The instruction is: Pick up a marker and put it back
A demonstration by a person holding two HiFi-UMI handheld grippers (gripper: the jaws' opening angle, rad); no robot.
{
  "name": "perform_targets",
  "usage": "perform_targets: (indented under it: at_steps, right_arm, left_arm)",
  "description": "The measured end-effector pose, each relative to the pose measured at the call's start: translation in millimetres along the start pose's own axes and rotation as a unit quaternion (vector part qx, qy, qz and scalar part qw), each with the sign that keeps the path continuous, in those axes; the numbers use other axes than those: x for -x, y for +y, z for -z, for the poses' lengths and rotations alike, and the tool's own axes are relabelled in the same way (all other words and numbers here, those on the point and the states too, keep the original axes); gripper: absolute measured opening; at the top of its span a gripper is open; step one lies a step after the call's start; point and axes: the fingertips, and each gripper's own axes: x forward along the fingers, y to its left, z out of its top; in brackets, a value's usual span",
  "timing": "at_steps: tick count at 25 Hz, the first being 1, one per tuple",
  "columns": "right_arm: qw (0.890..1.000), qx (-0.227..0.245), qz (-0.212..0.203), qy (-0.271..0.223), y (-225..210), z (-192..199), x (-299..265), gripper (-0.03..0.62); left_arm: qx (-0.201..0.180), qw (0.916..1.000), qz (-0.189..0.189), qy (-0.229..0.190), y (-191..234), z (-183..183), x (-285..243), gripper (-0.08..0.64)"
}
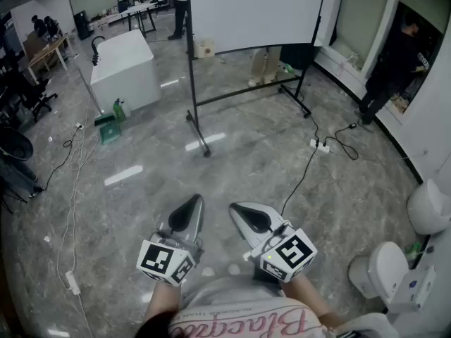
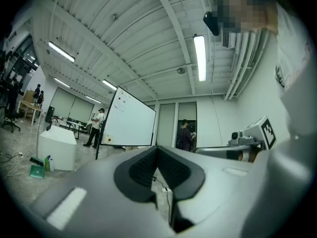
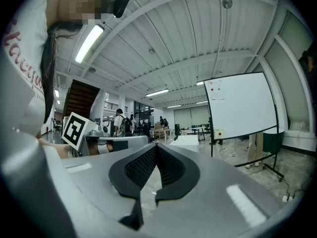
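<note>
Evidently not started: left gripper (image 1: 193, 204) and right gripper (image 1: 238, 210) are held near the body, jaws clenched on nothing. No marker is visible. Next, probably approach the whiteboard (image 1: 254, 9) across the floor and find one.

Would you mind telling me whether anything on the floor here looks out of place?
Mildly: a black cable trails loose across the open floor from a power strip beside the whiteboard stand, and a green bottle stands beside the white block.

Whiteboard (image 1: 254, 13) ahead; box (image 1: 123, 65) left of it.
</note>
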Motion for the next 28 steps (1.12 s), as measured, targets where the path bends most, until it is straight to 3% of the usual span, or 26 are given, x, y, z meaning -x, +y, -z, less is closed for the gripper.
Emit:
perform_targets:
  at_steps: [13, 17, 28]
  right_arm:
    - [1.000, -0.007, -0.007, 0.006, -13, 4, 14, 0.000]
    - [1.000, 0.020, 0.000, 0.011, -25, 6, 18, 0.000]
    - [0.999, -0.002, -0.039, -0.002, -50, 9, -13, 0.002]
  left_arm:
    - [0.005, 0.9999, -0.016, 0.000, -11, 4, -10, 0.000]
    - [0.006, 0.9996, -0.029, -0.004, -13, 6, -17, 0.000]
    - [0.008, 0.9992, -0.038, 0.010, 4, 19, -48, 0.000]
